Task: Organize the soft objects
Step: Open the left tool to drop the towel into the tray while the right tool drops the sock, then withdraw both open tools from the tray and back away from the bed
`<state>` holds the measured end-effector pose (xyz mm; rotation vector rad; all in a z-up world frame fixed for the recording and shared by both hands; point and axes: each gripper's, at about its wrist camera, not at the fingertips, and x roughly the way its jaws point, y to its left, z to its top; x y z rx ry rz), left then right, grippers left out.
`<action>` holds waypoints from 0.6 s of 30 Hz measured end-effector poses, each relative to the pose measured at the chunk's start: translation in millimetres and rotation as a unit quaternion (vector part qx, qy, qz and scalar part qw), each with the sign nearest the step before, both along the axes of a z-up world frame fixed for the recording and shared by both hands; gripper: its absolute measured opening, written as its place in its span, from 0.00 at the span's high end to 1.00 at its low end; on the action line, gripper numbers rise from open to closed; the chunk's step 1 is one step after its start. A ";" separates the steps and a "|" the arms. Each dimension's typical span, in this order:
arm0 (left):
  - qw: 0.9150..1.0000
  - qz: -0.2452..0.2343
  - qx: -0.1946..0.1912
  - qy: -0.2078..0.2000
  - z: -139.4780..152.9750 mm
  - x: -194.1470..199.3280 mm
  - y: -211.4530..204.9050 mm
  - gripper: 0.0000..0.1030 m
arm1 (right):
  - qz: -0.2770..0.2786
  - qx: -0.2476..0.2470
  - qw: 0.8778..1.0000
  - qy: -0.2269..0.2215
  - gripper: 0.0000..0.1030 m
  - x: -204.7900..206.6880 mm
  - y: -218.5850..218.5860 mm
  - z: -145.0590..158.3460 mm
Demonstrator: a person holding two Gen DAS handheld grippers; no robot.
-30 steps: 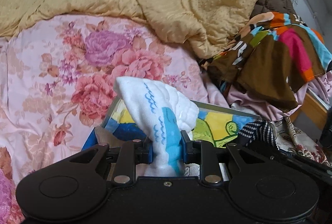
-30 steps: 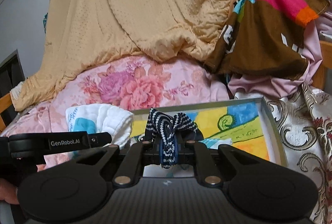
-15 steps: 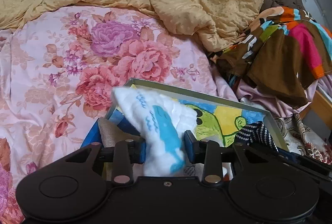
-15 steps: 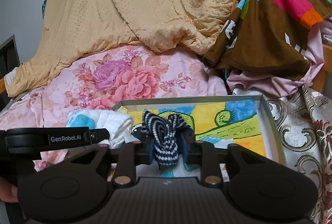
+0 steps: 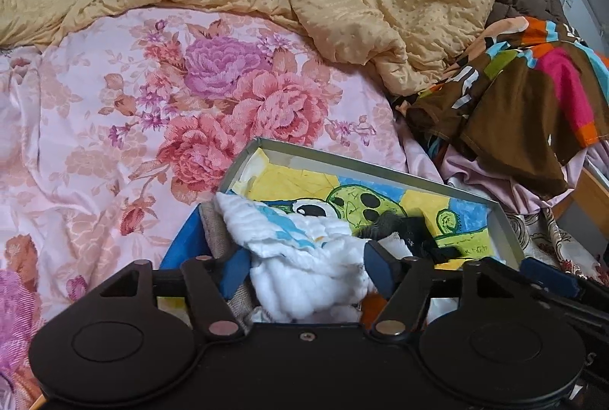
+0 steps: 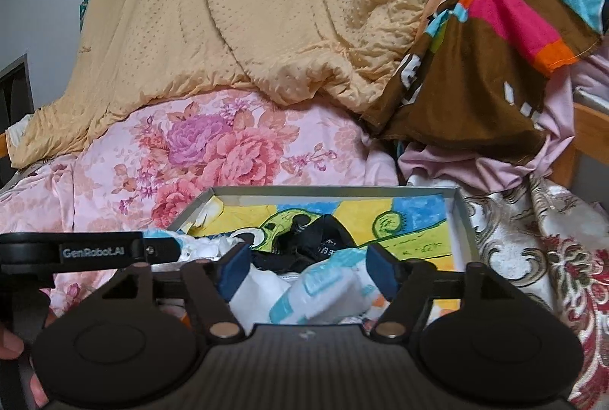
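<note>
White quilted cloth with blue print (image 5: 304, 258), crumpled in shallow painted box (image 5: 506, 220), dark sock (image 6: 323, 239) beside it

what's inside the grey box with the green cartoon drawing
In the grey box: a white cloth with blue print, a dark garment and white-and-blue folded cloths. The near end is hidden by the grippers.
</note>
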<state>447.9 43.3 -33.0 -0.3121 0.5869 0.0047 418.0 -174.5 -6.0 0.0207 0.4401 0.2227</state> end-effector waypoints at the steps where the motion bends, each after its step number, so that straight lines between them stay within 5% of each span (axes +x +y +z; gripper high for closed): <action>1: 1.000 0.000 -0.001 -0.004 1.7 -3.9 0.2 0.31 | -0.002 0.002 1.000 -0.003 0.24 -3.2 -2.2 2.0; 12: 0.998 -0.001 0.028 -0.050 31.8 -58.0 -7.1 0.04 | -0.014 0.022 0.999 -0.035 0.07 -47.5 -24.5 33.8; 18: 0.997 -0.001 0.037 -0.074 52.7 -97.6 -10.6 0.01 | -0.014 0.021 0.998 -0.050 0.01 -79.5 -29.3 51.8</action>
